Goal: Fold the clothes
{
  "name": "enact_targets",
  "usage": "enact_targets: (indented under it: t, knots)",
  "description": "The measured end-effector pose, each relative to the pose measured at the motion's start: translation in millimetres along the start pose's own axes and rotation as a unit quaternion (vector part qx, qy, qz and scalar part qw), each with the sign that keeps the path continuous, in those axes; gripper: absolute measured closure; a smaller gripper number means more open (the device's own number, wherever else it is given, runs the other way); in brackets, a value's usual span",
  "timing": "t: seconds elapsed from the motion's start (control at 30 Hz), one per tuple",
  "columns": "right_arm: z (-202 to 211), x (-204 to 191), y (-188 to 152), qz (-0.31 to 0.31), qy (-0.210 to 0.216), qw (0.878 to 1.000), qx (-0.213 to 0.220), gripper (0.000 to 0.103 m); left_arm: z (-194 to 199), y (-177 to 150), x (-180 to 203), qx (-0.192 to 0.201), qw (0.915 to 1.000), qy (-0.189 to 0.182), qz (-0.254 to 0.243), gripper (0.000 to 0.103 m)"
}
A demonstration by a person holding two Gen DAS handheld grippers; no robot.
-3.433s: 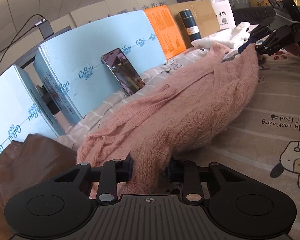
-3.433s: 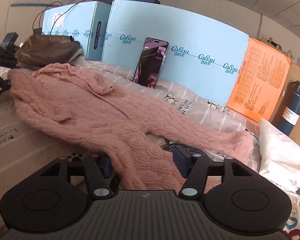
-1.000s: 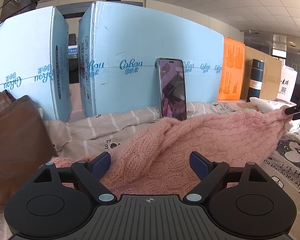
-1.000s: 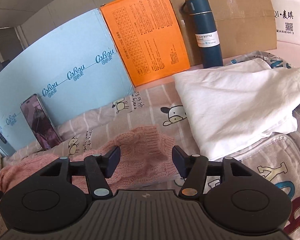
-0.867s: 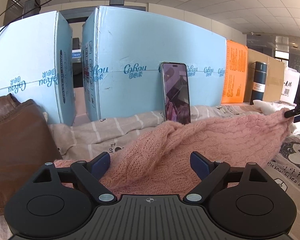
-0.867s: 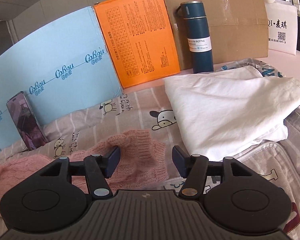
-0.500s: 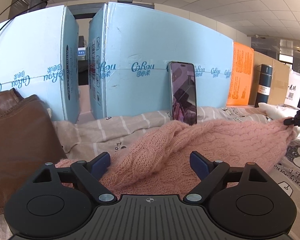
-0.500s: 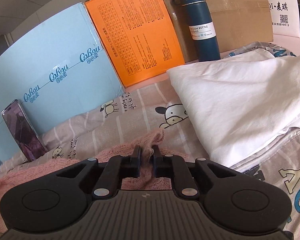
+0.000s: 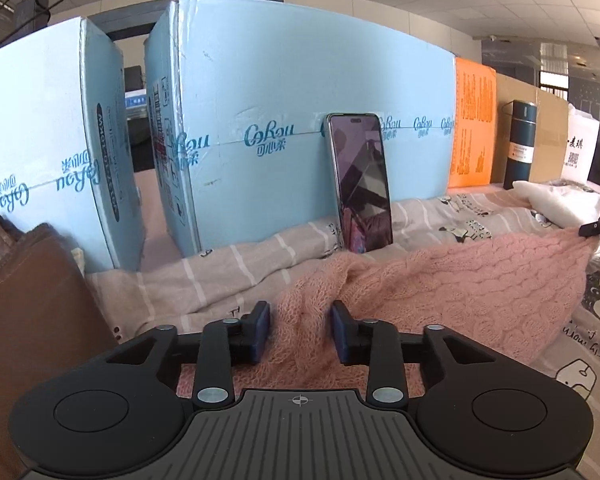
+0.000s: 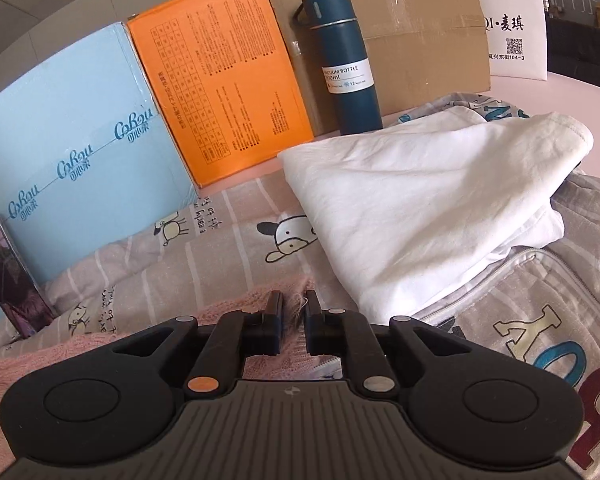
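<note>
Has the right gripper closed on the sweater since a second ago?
Yes. The right gripper fingers, apart then, now pinch the pink sweater edge, beside the white garment.

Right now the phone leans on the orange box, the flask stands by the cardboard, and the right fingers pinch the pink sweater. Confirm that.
Not quite: the phone leans on the blue box, not the orange box, as the left wrist view shows. The flask, cardboard, and right fingers pinching the sweater are correct.

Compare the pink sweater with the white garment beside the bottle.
The pink sweater is a fuzzy cable knit; the white garment is smooth cloth. The pink sweater lies spread out, one end pinched in the right gripper and the other between the left gripper fingers, which have just been closing; the white garment sits folded in a stack, untouched. Both rest on the cartoon-print sheet.
</note>
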State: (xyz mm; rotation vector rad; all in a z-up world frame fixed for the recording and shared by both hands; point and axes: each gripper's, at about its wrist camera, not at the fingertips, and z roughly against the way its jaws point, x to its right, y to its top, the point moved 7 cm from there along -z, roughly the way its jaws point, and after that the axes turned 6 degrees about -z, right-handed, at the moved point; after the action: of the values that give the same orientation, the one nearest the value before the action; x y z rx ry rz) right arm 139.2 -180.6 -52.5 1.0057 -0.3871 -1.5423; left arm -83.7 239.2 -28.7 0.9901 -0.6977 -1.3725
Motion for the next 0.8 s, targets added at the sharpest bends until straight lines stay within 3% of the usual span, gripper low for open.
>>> enact_targets:
  t: [0.03,0.07,0.1,0.2,0.23,0.27,0.3,0.33,0.4,0.43,0.53,0.6,0.63,0.67,0.73,0.8]
  knots:
    - [-1,1,0,-0.002,-0.003,1.000,0.002,0.080,2,5,2,0.014,0.9998,-0.007,-0.008,0.046]
    - [0,3,0,-0.006,-0.005,1.000,0.008,0.064,3,11,4,0.028,0.9994,-0.015,-0.015,0.025]
    - [2,4,0,-0.011,-0.001,1.000,0.016,0.057,3,15,9,0.035,0.9986,-0.032,-0.025,0.011]
    - [7,5,2,-0.027,0.022,0.999,0.023,0.044,-17,17,23,0.007,0.9943,-0.086,-0.062,0.008]
    - [7,6,2,-0.028,0.023,0.999,0.023,0.042,-27,16,26,-0.008,0.9925,-0.098,-0.072,0.008]
    - [7,6,1,-0.029,0.023,0.999,0.023,0.041,-34,13,27,-0.023,0.9903,-0.117,-0.071,0.019]
    - [7,6,1,-0.030,0.023,0.999,0.023,0.041,-41,11,28,-0.037,0.9876,-0.136,-0.070,0.073]
    - [7,7,0,-0.029,0.022,0.999,0.023,0.041,-44,11,28,-0.051,0.9845,-0.156,-0.063,0.093]
    - [5,7,-1,-0.025,0.019,0.999,0.023,0.041,-35,15,29,-0.043,0.9796,-0.191,-0.044,0.092]
    - [5,7,-2,-0.023,0.018,0.999,0.023,0.041,-27,20,27,-0.037,0.9748,-0.220,-0.007,0.092]
    - [4,7,-3,-0.021,0.019,0.999,0.026,0.041,-13,29,15,-0.032,0.9537,-0.286,0.087,0.092]
    - [5,7,-2,-0.024,0.022,0.999,0.030,0.041,-25,24,6,-0.069,0.9556,-0.266,0.106,0.090]
    - [5,8,-2,-0.026,0.023,0.999,0.030,0.041,-37,16,0,-0.097,0.9587,-0.239,0.119,0.089]
    - [6,8,-2,-0.028,0.024,0.999,0.032,0.041,-51,8,-6,-0.129,0.9580,-0.217,0.135,0.088]
    - [7,9,-1,-0.030,0.026,0.999,0.034,0.040,-69,-3,-10,-0.154,0.9522,-0.216,0.152,0.083]
    - [8,9,0,-0.033,0.026,0.998,0.036,0.040,-75,-3,-10,-0.143,0.9554,-0.212,0.147,0.063]
